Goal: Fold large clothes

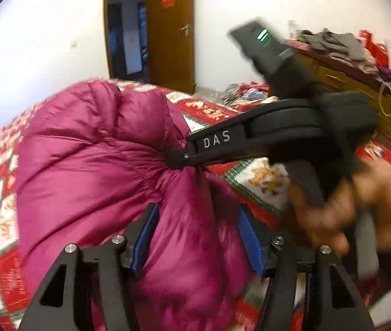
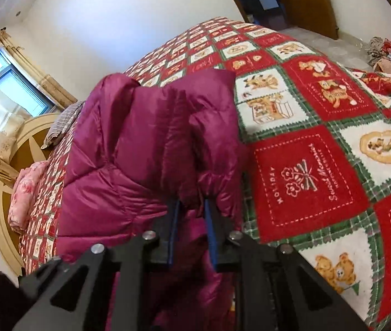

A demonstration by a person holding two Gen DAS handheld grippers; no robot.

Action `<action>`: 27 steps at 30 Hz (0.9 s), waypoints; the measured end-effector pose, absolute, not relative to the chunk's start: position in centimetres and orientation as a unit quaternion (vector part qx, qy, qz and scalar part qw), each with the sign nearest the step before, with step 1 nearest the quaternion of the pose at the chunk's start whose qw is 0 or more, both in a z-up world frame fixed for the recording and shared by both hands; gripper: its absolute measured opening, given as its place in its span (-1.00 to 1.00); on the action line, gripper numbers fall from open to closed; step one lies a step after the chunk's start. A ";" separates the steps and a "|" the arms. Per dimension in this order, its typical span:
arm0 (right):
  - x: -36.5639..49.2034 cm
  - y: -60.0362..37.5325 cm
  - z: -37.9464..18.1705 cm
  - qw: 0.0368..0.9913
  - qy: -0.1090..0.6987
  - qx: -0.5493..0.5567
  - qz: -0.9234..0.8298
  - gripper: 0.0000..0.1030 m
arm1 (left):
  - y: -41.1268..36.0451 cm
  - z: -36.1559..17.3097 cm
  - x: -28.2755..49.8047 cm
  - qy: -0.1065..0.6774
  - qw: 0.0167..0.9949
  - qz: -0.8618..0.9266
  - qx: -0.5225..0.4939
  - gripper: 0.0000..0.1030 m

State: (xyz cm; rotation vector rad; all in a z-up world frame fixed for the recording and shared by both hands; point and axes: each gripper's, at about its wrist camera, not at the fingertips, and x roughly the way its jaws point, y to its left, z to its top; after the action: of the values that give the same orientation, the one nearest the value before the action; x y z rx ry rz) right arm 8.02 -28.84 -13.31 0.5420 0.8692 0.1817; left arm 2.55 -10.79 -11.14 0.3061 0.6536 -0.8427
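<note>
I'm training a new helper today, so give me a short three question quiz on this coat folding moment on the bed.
1. True or false: the magenta puffer coat lies on a red checked bedspread.
2. Which gripper pinches the coat: A the left gripper, B the right gripper, C neither?
3. Fill in: the left gripper's blue pads stand ____ with coat fabric between them.

Key: 1 true. 2 B. 3 apart.

The person's hand [image 1: 361, 209] is blurred at the right edge. The magenta jacket [image 2: 145, 143] hides the right hand-held gripper [image 2: 192, 207] fingertips and runs off the bottom edge.
</note>
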 end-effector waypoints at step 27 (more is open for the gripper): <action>10.0 -26.7 -1.5 0.896 0.343 0.276 0.051 -0.53 | -1.4 -9.9 18.1 0.391 0.908 -0.138 0.053 0.54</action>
State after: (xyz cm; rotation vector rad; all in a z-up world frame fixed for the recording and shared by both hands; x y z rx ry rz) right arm 9.98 -26.67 -1.46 0.5721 0.7103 0.1054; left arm 18.09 -1.36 -9.86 0.1101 0.8075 -0.2847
